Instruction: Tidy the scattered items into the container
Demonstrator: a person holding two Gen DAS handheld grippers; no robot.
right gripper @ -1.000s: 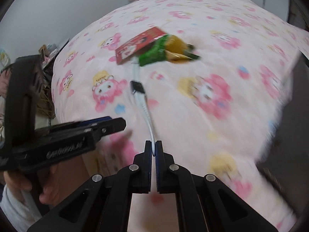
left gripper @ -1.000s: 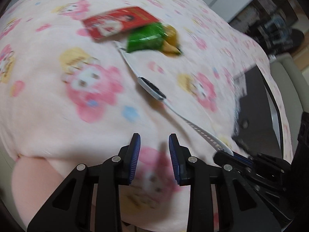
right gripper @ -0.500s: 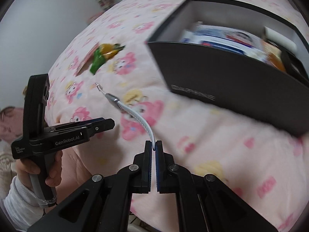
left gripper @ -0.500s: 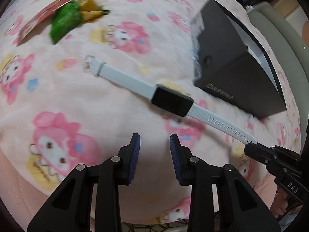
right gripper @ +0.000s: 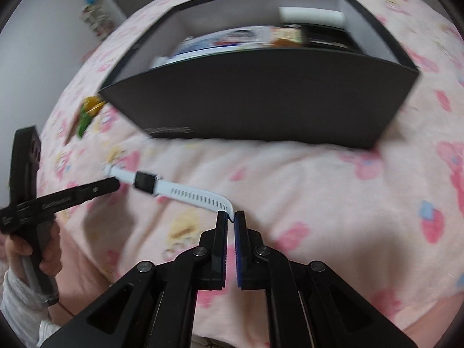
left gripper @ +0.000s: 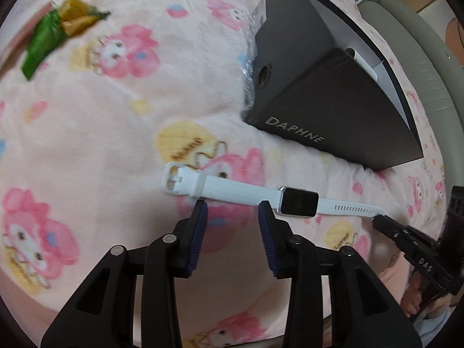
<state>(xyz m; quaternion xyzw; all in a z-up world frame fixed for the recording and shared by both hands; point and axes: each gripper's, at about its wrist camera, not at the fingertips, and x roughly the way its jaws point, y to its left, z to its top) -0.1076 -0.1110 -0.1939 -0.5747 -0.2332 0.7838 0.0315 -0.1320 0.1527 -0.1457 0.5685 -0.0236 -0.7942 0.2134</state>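
A white smartwatch [left gripper: 297,201] with a black screen stretches out over the pink patterned blanket, in front of the black DAPHNE box [left gripper: 324,95]. My right gripper [right gripper: 231,219] is shut on the tip of the watch's perforated strap [right gripper: 203,197]. It also shows at the right of the left wrist view [left gripper: 377,219]. My left gripper [left gripper: 232,211] is open and empty, just in front of the watch's buckle strap. The box [right gripper: 261,107] is open at the top and holds several items.
A green and yellow snack packet [left gripper: 55,34] and a red packet lie on the blanket at the far left, also seen in the right wrist view [right gripper: 87,113]. A grey padded edge [left gripper: 420,66] runs behind the box.
My right gripper has dragged the watch by its strap toward the front of the black box. The left gripper has followed and now sits right by the watch band, still open.
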